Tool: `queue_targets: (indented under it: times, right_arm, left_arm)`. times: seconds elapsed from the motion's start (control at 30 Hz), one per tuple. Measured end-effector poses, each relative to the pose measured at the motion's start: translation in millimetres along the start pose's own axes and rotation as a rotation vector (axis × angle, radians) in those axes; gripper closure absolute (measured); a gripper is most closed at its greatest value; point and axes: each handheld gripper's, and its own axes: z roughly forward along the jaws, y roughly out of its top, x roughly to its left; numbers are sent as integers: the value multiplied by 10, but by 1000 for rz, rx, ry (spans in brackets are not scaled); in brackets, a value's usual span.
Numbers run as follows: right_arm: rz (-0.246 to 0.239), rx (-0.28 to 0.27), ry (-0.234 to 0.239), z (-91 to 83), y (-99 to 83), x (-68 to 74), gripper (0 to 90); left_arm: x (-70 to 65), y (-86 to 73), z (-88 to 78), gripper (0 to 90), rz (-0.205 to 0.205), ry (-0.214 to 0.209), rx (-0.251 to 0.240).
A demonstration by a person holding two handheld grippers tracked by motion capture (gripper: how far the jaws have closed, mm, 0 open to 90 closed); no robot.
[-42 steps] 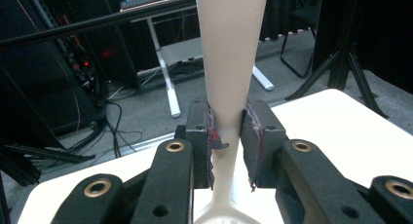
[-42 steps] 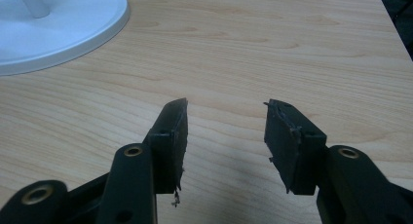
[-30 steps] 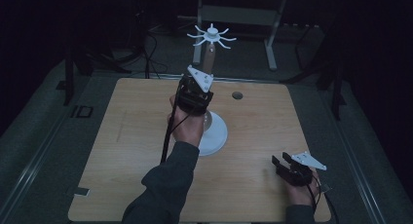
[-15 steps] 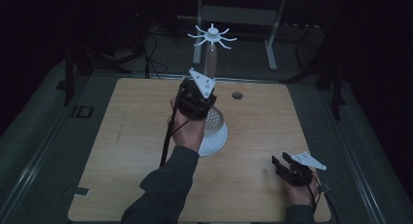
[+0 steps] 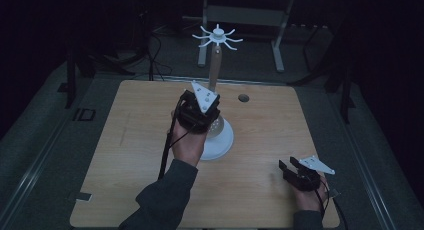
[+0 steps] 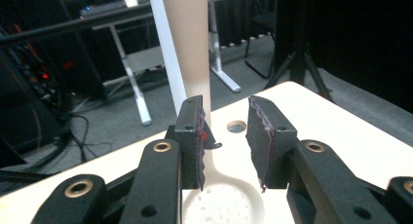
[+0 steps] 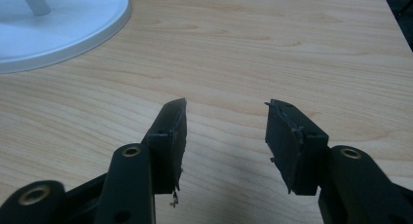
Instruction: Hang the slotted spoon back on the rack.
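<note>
The left gripper, jaws parted and empty, hovers over the stand; a nudge may topple it; the right gripper rests agape.

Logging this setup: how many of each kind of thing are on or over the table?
Stands: 1, white base, tan pole, white pronged top.
Grippers: 2, left gripper over the stand's base, right gripper near the table's front right corner.
Total: 3.

Light wooden table, white round-based stand near its centre
</note>
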Motion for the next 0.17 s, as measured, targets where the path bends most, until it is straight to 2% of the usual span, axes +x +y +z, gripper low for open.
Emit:
queue_targets:
  times: [0.13, 0.17]
  right_arm:
    - [4, 16, -2, 16, -6, -10, 487]
    - [4, 22, -5, 28, -10, -17, 486]
  left_arm:
    - [46, -169, -32, 670, 2, -38, 32]
    - [46, -169, -32, 667, 2, -38, 32]
